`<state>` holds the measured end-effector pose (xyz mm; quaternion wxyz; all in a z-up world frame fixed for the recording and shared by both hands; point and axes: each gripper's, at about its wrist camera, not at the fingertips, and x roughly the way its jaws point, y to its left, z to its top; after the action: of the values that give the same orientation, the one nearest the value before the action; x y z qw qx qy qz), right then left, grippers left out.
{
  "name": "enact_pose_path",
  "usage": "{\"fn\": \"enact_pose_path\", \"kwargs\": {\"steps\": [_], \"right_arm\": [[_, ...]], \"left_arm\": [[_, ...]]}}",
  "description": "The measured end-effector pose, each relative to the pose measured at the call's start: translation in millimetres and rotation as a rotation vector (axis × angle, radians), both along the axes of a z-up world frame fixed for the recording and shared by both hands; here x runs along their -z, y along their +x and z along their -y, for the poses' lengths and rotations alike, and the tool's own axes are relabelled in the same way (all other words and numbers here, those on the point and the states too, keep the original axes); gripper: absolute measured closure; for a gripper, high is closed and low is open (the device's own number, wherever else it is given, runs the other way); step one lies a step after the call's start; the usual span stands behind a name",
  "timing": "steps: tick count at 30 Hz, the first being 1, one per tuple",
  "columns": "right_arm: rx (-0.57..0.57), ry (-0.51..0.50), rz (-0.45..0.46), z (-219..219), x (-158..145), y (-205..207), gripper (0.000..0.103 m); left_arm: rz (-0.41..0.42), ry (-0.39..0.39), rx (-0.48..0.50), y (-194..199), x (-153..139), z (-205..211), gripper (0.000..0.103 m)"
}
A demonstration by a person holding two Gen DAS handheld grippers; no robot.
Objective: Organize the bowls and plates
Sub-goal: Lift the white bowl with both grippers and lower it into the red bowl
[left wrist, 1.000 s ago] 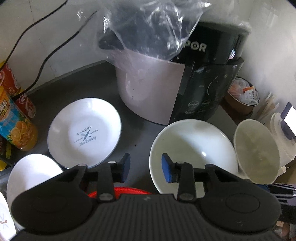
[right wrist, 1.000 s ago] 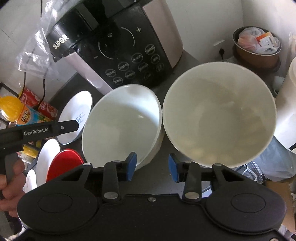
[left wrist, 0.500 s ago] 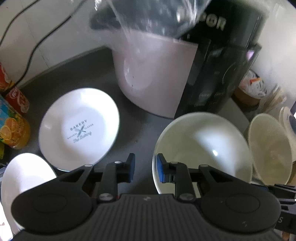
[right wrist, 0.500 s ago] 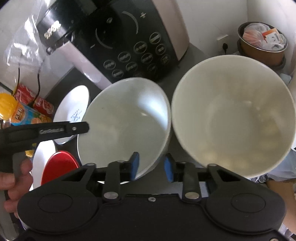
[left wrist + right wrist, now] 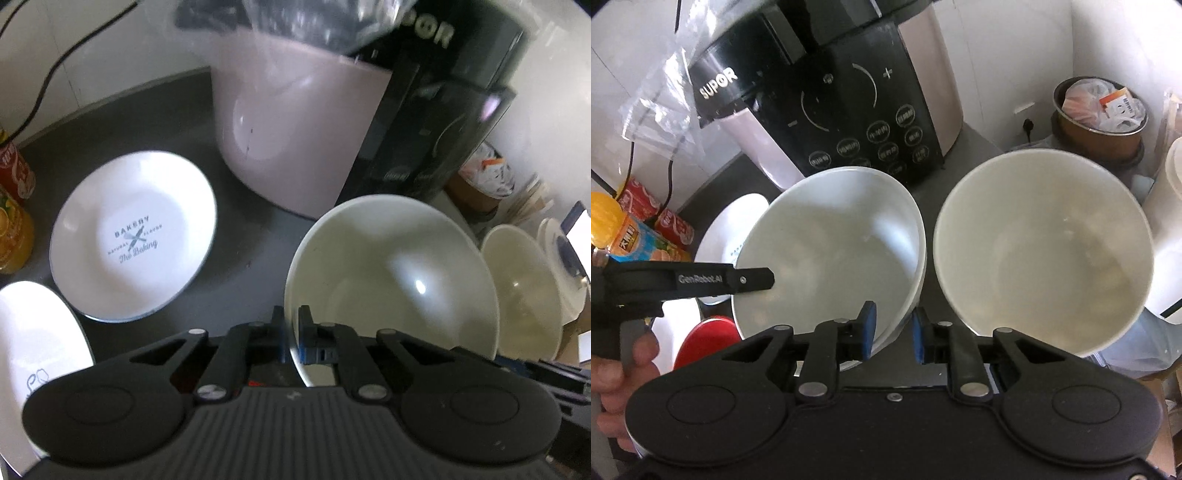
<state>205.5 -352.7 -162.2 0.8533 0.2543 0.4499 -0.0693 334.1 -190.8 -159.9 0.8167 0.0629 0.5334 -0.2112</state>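
A white bowl (image 5: 391, 280) stands on the dark counter (image 5: 251, 254) in front of the rice cooker. My left gripper (image 5: 291, 332) is shut on its near-left rim; the right wrist view shows those fingers (image 5: 753, 280) over the bowl (image 5: 831, 251). My right gripper (image 5: 892, 328) straddles the bowl's right rim. Its jaws are closing, with a thin dark gap still showing at the right pad. A cream bowl (image 5: 1041, 251) sits just right of the white one, untouched. A "Bakery" plate (image 5: 133, 236) and a plain white plate (image 5: 33, 339) lie to the left.
The black and pink rice cooker (image 5: 849, 110) with a plastic bag (image 5: 661, 103) on it stands right behind the bowls. A red plate (image 5: 701, 343), cans and a juice bottle (image 5: 635, 240) crowd the left. A brown pot (image 5: 1100, 122) and white container (image 5: 1167, 236) crowd the right. A hand (image 5: 624, 369) holds the left gripper.
The left jaws have closed onto the white bowl's rim as that gripper sank closer to it. The right jaws have narrowed around the bowl's opposite rim.
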Motion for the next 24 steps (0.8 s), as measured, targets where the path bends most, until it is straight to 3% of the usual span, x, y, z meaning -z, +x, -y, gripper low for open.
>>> {"fn": "enact_pose_path", "kwargs": {"steps": [10, 24], "right_arm": [[-0.028, -0.044, 0.071, -15.5, -32.8, -13.2, 0.083], [-0.082, -0.059, 0.122, -46.6, -63.0, -24.5, 0.083]], "left_arm": [[0.087, -0.056, 0.009, -22.9, -46.8, -12.6, 0.098], [0.097, -0.096, -0.047, -43.1, -77.9, -57.9, 0.097]]}}
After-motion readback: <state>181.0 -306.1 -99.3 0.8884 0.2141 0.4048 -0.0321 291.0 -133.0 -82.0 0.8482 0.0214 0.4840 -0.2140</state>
